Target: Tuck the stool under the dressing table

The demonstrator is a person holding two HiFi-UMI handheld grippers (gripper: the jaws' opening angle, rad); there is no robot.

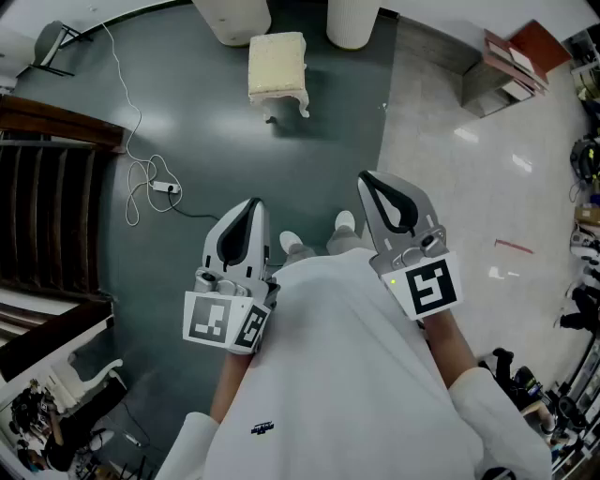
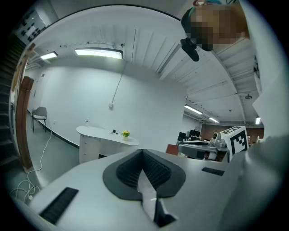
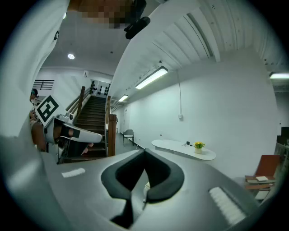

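A cream-cushioned stool (image 1: 277, 64) with white curved legs stands on the dark floor, far ahead of both grippers. Just behind it are the two white pedestals (image 1: 232, 19) of the dressing table. That table shows as a white oval top (image 2: 106, 134) (image 3: 180, 148) with a small yellow flower pot (image 2: 125, 133) on it. My left gripper (image 1: 255, 202) (image 2: 142, 151) is held in front of my body, jaws shut and holding nothing. My right gripper (image 1: 366, 176) (image 3: 144, 151) is level beside it, jaw tips together, also holding nothing. Both point toward the stool, well short of it.
A dark wooden staircase (image 1: 47, 216) runs along the left. A white cable with a power strip (image 1: 164, 186) lies on the dark floor ahead left. A chair (image 1: 52, 42) stands at the far left. Brown boxes (image 1: 520, 52) sit on the light tiles at the right.
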